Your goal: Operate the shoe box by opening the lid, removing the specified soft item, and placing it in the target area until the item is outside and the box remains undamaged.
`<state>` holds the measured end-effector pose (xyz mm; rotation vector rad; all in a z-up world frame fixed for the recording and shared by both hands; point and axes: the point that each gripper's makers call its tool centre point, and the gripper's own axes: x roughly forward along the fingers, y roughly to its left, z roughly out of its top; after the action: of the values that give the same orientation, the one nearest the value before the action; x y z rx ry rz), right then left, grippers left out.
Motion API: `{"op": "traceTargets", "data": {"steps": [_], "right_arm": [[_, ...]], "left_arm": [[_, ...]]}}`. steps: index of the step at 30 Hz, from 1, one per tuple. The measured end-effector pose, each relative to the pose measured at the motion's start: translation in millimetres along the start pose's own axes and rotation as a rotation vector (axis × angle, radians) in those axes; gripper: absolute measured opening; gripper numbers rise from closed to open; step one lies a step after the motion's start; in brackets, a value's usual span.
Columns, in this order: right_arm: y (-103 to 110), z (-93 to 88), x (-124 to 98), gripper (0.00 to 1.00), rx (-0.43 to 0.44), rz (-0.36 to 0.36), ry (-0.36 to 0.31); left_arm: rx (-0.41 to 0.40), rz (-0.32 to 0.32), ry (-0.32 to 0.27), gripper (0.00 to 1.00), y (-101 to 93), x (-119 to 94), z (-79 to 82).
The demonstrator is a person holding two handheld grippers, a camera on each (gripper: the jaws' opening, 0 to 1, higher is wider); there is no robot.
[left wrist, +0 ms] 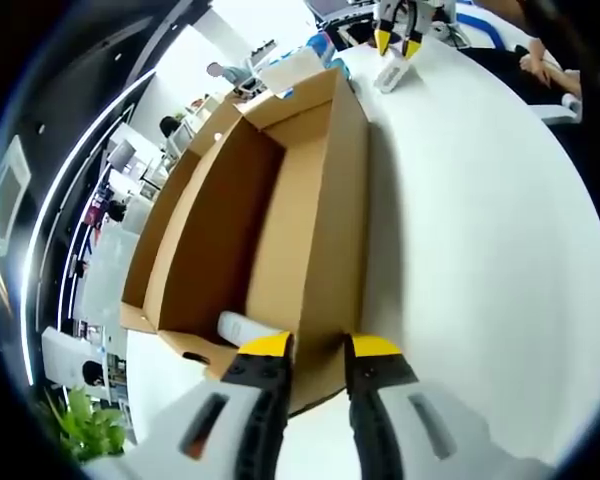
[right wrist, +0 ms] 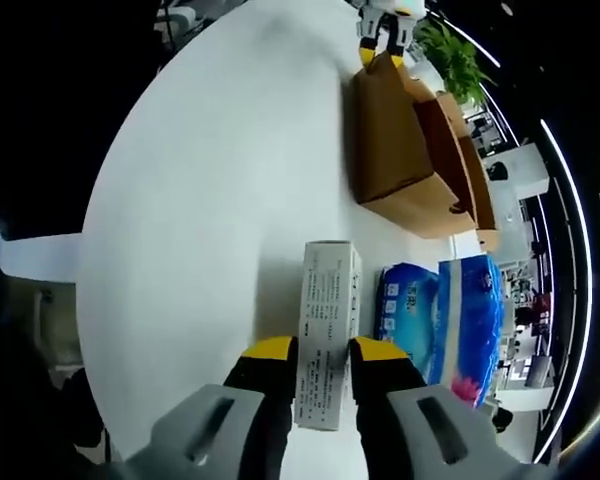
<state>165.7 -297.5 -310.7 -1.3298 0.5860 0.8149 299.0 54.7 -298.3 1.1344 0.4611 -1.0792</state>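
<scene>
In the left gripper view, the white roll (left wrist: 245, 326) inside the shoe box (left wrist: 280, 215) shows just one end, at about 7 o'clock; the rest is hidden behind the near wall and the left gripper (left wrist: 318, 347). The right gripper (left wrist: 397, 42), at 1 o'clock, is too small to tell how its jaws stand. In the right gripper view, the near end of the white carton (right wrist: 326, 330) is hidden between the yellow tips; whether they touch it cannot be told. The print on the blue tissue pack (right wrist: 450, 325) at 4 o'clock is unreadable, and the box's inside is barely visible from this side.
</scene>
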Motion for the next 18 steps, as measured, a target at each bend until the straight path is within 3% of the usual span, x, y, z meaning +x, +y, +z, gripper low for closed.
{"op": "traceTargets", "data": {"steps": [13, 15, 18], "right_arm": [[14, 2.9, 3, 0.24, 0.012, 0.012, 0.011], [21, 1.8, 7, 0.19, 0.015, 0.04, 0.016], [18, 2.2, 7, 0.19, -0.006, 0.029, 0.012]], "left_arm": [[-0.003, 0.0, -0.009, 0.2, 0.4, 0, 0.4], [-0.003, 0.002, -0.007, 0.2, 0.2, 0, 0.4], [-0.002, 0.002, -0.006, 0.2, -0.1, 0, 0.2]]}}
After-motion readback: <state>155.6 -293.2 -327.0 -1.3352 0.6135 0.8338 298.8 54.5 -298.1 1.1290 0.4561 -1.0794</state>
